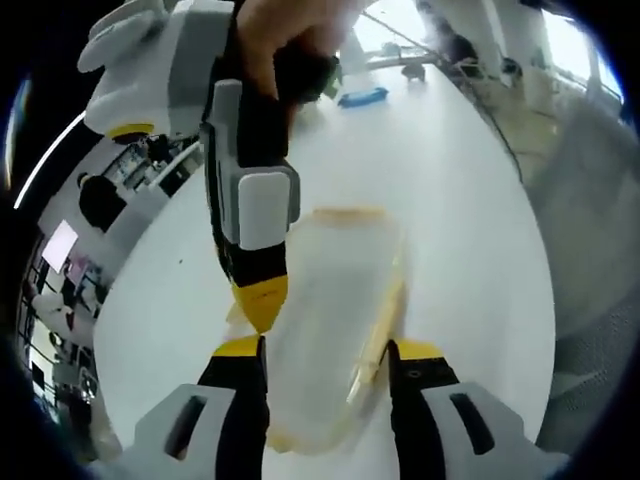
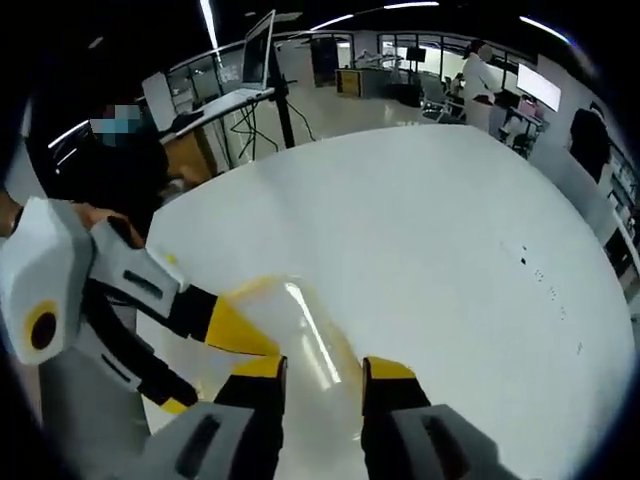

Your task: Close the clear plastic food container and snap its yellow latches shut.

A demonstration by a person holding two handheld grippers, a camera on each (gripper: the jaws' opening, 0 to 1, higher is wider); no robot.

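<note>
The clear plastic food container (image 1: 330, 300) lies on the white table (image 1: 470, 200) with its lid down. A yellow latch (image 1: 385, 320) runs along its right side and another (image 1: 350, 212) sits at its far end. My left gripper (image 1: 327, 350) straddles the container's near end, each jaw touching a side. My right gripper (image 1: 260, 305), held by a hand, reaches in from the top, its yellow tip at the container's left edge. In the right gripper view the container (image 2: 290, 310) lies under my right gripper (image 2: 323, 368), whose jaws stand apart. The left gripper (image 2: 210, 370) enters from the left.
A blue object (image 1: 362, 97) lies far off on the table. Past the table's far edge (image 2: 330, 135) stand a laptop on a stand (image 2: 258, 50) and office desks. A person in dark clothes (image 2: 100, 170) sits at the left. The table surface (image 2: 450, 260) spreads wide to the right.
</note>
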